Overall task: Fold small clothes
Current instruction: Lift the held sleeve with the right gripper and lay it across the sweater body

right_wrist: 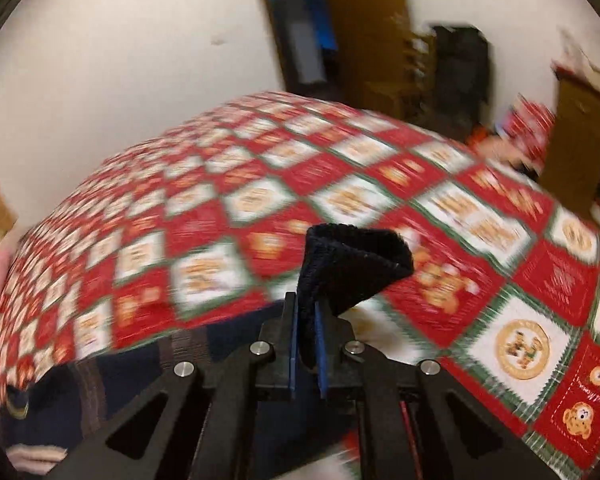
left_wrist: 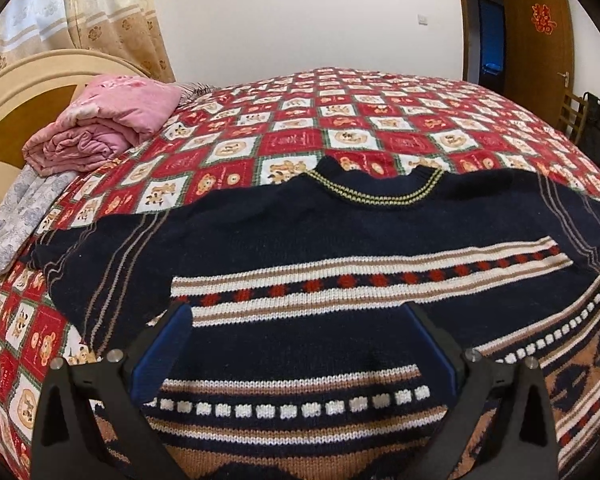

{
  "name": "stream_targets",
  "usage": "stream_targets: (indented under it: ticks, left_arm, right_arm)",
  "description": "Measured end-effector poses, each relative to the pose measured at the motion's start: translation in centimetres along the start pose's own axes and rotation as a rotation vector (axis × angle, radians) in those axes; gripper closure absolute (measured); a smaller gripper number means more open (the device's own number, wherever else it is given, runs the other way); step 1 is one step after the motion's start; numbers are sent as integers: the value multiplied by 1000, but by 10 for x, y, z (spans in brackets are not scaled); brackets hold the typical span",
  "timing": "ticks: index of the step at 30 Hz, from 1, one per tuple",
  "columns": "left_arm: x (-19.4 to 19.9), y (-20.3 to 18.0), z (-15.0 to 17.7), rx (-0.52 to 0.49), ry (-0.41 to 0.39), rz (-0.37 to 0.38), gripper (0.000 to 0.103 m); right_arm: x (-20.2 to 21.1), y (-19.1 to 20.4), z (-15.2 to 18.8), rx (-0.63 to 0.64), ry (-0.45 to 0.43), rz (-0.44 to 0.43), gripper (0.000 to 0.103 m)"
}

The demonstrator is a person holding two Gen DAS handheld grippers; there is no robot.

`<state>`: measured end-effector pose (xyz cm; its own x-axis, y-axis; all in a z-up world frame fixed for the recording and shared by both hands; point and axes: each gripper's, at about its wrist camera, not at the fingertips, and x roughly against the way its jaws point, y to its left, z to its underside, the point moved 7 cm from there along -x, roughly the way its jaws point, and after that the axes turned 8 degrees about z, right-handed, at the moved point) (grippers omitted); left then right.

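Observation:
A navy knitted sweater (left_wrist: pixel 308 240) with white, tan and red stripes lies spread flat on the bed, neck away from me. My left gripper (left_wrist: pixel 296 312) is open and hovers over the sweater's lower body, touching nothing I can see. My right gripper (right_wrist: pixel 305 308) is shut on the navy ribbed sleeve cuff (right_wrist: pixel 352 268), which stands up folded between the blue pads. More of the sweater (right_wrist: pixel 80 396) trails down to the lower left of the right wrist view, which is blurred.
The bed carries a red and white checked bear-print quilt (left_wrist: pixel 380 120). A folded pink blanket (left_wrist: pixel 108 120) lies by the headboard at the far left. A wooden door (left_wrist: pixel 540 40) and a dark chair (left_wrist: pixel 596 128) stand beyond the bed's far right.

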<state>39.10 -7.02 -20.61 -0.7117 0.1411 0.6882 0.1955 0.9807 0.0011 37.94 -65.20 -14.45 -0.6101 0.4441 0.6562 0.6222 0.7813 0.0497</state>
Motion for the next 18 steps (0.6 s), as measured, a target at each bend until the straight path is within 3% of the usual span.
stream_targets:
  ticks: [6, 11, 18]
  left_arm:
    - [12, -1, -1, 5, -20, 49, 0]
    - [18, 7, 4, 16, -20, 77, 0]
    - [22, 22, 10, 47, -14, 87, 0]
  right_arm:
    - [80, 108, 29, 192, -44, -150, 96]
    - [104, 190, 74, 325, -27, -266, 96]
    - [116, 291, 168, 498, 42, -383, 96]
